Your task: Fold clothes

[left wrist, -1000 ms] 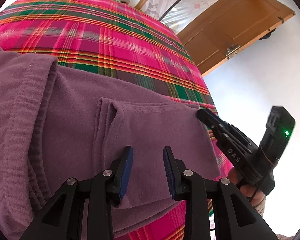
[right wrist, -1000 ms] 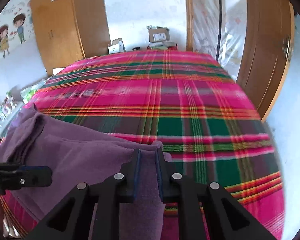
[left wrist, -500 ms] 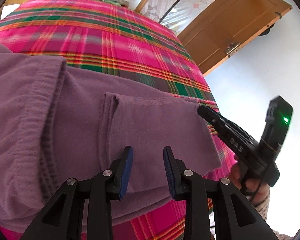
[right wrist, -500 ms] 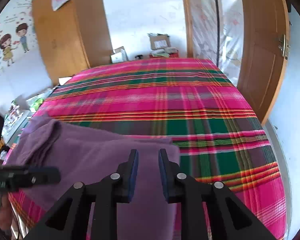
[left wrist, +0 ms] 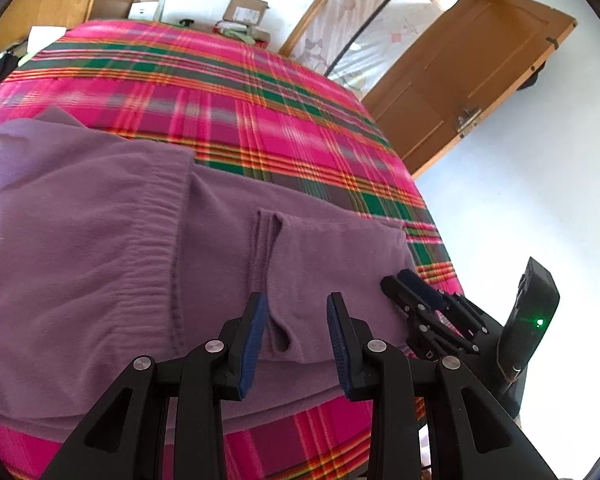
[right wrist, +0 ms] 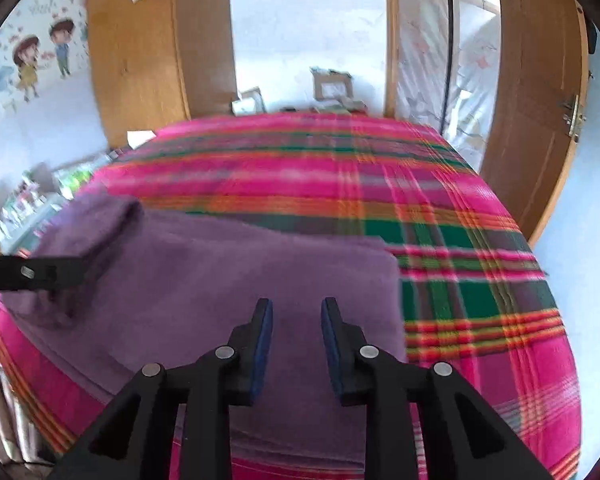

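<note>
A purple fleece garment [left wrist: 100, 248] lies folded on the near part of the plaid bed, its ribbed hem running down the left wrist view and a folded layer on top at the right. My left gripper [left wrist: 296, 316] hovers open just above that top layer, nothing between its blue pads. In the right wrist view the same garment [right wrist: 228, 280] lies flat with a square right corner. My right gripper [right wrist: 296, 320] hangs over it with its jaws opening and no cloth between them. It also shows at the garment's right edge [left wrist: 416, 284].
The pink, green and orange plaid blanket [right wrist: 340, 184] covers the bed beyond and right of the garment. Cardboard boxes [right wrist: 332, 84] sit past the far edge. A wooden door [left wrist: 472, 92] stands to the right, a wardrobe [right wrist: 140, 52] at the far left.
My right gripper let go of the garment corner it pinched, opened and drew back. The corner now lies flat. Both grippers pulled back toward the near edge, so more of the bed shows.
</note>
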